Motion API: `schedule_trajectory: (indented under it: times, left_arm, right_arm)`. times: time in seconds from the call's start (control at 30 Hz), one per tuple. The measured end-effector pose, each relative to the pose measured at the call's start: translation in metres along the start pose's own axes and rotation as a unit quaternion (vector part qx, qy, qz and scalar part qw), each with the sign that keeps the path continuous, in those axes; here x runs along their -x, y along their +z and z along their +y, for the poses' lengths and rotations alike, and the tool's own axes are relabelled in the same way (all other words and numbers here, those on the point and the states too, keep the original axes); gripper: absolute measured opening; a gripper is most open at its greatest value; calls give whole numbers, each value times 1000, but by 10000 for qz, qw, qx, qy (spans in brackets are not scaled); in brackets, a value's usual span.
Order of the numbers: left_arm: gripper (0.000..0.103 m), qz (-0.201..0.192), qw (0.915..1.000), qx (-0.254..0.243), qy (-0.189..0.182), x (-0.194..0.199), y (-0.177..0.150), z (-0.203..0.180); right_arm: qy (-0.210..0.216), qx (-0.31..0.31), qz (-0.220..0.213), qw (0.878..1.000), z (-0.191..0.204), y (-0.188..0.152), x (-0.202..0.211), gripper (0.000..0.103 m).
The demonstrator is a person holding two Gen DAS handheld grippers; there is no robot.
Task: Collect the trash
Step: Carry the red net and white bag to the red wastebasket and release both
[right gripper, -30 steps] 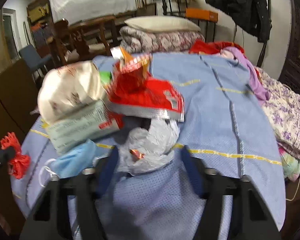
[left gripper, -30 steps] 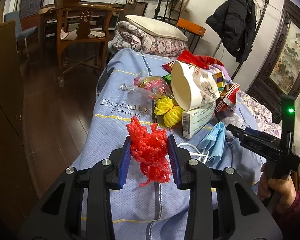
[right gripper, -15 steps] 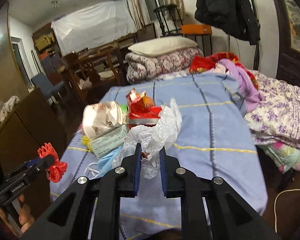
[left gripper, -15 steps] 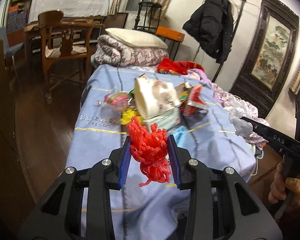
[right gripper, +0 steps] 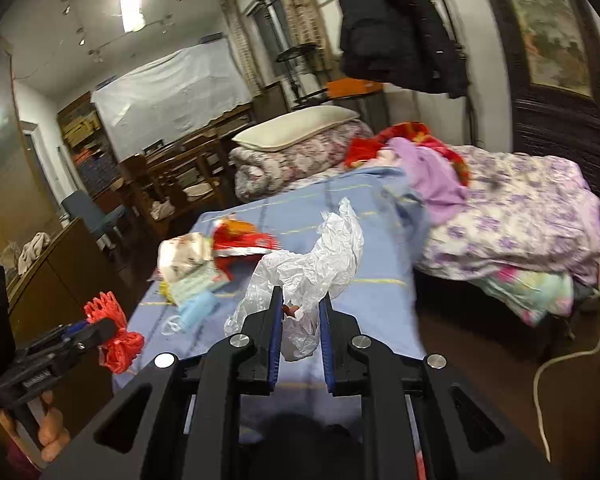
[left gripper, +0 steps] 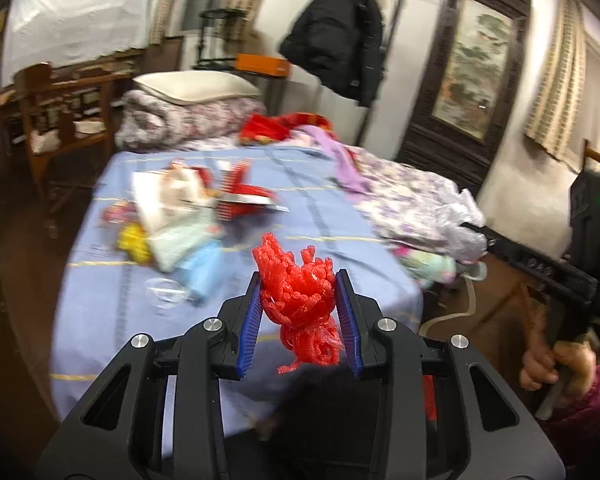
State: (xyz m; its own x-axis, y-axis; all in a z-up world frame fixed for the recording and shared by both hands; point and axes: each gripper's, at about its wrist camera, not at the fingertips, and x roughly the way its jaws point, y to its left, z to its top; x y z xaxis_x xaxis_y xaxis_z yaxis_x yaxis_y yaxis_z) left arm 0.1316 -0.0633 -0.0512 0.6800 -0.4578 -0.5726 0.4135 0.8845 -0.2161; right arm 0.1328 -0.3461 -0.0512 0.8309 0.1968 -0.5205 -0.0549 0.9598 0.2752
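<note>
The red mesh netting (left gripper: 298,300) sits at centre frame, clamped between the left gripper (left gripper: 299,308) pads, its long axis roughly upright with a loose tail hanging below. The crumpled white plastic bag (right gripper: 308,276) is pinched by the right gripper (right gripper: 300,328), streaming up and right. Both hang above the blue bedspread (left gripper: 320,216). The thin bag may slip out, since only a small fold looks caught. More litter (left gripper: 188,208) waits at left.
</note>
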Motion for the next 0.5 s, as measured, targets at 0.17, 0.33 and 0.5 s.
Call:
schedule_trajectory:
  times: [0.17, 0.33, 0.5]
  left_arm:
    - [36, 184, 9986, -286, -398, -3, -10, -49]
    - [37, 368, 9954, -690, -561, -7, -25, -98]
    - [37, 739, 9914, -851, -662, -26, -36, -126]
  right_arm:
    - [-377, -128, -88, 9992, -50, -25, 46, 18]
    - [-925, -429, 30, 9948, -109, -69, 73, 19]
    - [-1273, -913, 725, 9850, -172, -124, 51, 19]
